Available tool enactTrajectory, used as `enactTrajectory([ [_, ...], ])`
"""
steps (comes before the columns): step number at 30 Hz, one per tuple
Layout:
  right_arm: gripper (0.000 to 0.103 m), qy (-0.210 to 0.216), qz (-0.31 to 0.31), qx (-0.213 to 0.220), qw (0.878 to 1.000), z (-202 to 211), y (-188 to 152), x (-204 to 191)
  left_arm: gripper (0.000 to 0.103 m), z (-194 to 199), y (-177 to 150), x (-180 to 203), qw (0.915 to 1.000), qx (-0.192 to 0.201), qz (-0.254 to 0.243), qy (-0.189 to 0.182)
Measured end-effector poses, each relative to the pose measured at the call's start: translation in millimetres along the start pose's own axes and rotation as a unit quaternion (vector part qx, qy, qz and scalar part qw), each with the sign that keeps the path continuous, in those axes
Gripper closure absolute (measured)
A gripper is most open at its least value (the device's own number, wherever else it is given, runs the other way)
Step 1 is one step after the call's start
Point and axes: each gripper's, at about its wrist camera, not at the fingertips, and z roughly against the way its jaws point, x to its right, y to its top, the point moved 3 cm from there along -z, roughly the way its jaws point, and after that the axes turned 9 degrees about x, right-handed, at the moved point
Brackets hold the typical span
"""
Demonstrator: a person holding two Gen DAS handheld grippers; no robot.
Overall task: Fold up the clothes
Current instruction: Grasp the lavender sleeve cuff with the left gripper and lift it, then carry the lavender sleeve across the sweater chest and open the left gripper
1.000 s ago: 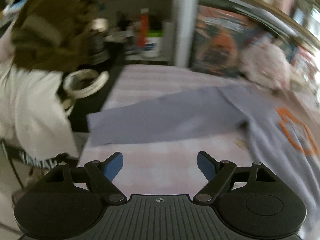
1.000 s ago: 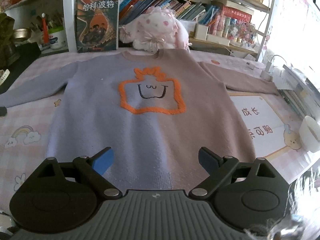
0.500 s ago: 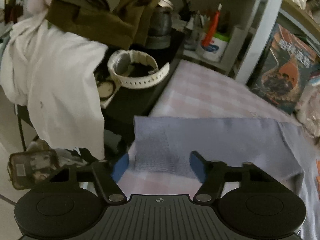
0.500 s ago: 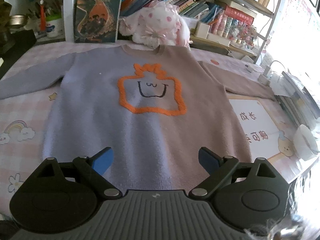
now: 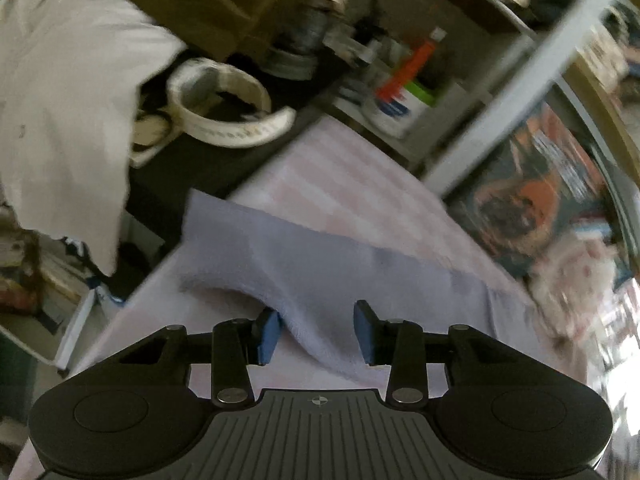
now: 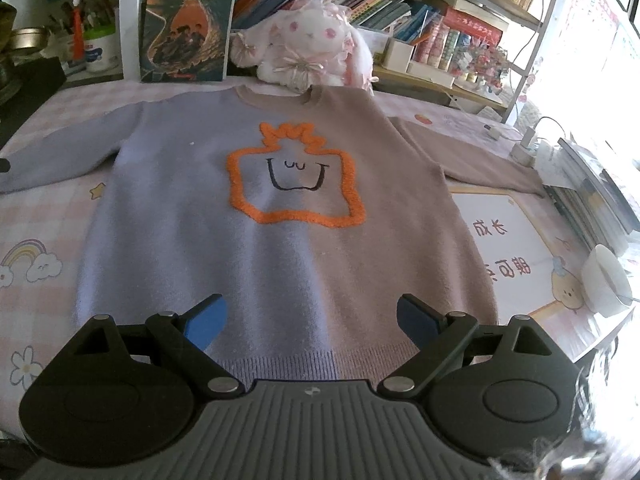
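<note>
While the sweater [image 6: 280,208] lies flat and face up on the counter [image 6: 36,216], its collar toward the bookshelf and its ribbed hem at the near edge, the right gripper [image 6: 312,320] hangs over that hem with its jaws spread wide and nothing between them. Both sleeves stretch sideways; the right one ends near a white board [image 6: 508,240] and a bowl [image 6: 606,286] at the counter's right edge, where room is tight. Behind the collar a plush toy [image 6: 308,56] and a book [image 6: 186,20] stand close (the toy just touching the neckline, as far as can be told).

At the other end, the left gripper [image 5: 316,330] sits over the left sleeve [image 5: 304,280], close to the cuff. Its jaws are closing with a raised fold of the sleeve between them; the left pad meets the fabric, the right pad still shows a gap. The cuff reaches the counter's left edge, beyond which a dark stand with a white headband-shaped ring [image 5: 228,104] and a hanging white cloth [image 5: 68,112] crowd in.
</note>
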Motion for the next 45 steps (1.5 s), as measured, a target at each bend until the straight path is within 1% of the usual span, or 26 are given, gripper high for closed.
enactTrajectory([
  [2,0.011,-0.003,-0.003,0.0,1.0,0,0,1,0.069,-2,4,-5,0.9998,0.003,0.014,0.01],
  [4,0.011,-0.005,-0.006,0.001,1.0,0,0,3,0.078,-4,7,-9,0.9995,0.004,0.025,0.019],
  [6,0.011,-0.005,-0.008,0.002,1.0,0,0,5,0.1,-6,8,-15,0.9992,0.003,0.029,0.027],
  [8,0.011,-0.005,-0.01,0.004,1.0,0,0,7,0.1,-8,8,-19,0.9992,0.01,0.029,0.024],
  [10,0.011,-0.003,-0.012,0.005,1.0,-2,0,11,0.1,-8,9,-16,0.9994,0.014,0.017,0.028],
  [13,0.011,0.002,-0.013,0.008,1.0,-4,0,17,0.1,0,11,-1,0.9992,0.03,-0.006,0.027],
  [15,0.011,0.007,-0.014,0.011,1.0,-7,0,22,0.1,10,14,15,0.9984,0.048,-0.027,0.015],
  [19,0.011,0.024,-0.012,0.018,0.999,-14,0,37,0.1,28,15,58,0.9947,0.075,-0.069,-0.015],
  [23,0.011,0.049,-0.003,0.028,0.998,-24,1,57,0.1,47,4,114,0.9888,0.097,-0.103,-0.048],
  [27,0.011,0.085,0.01,0.035,0.996,-35,5,84,0.1,60,-17,181,0.9828,0.105,-0.128,-0.081],
  [30,0.011,0.114,0.016,0.043,0.992,-43,7,105,0.1,59,-43,226,0.9776,0.106,-0.153,-0.098],
  [33,0.011,0.145,0.016,0.037,0.989,-56,5,125,0.1,54,-70,269,0.9738,0.105,-0.171,-0.108],
  [38,0.011,0.185,0.013,0.031,0.982,-69,3,153,0.1,44,-112,325,0.9672,0.095,-0.205,-0.115],
  [41,0.011,0.202,0.01,0.03,0.979,-75,2,165,0.1,37,-130,355,0.9639,0.091,-0.22,-0.119],
  [45,0.011,0.215,0.005,0.023,0.976,-80,-1,180,0.1,29,-150,383,0.9615,0.084,-0.233,-0.12],
])
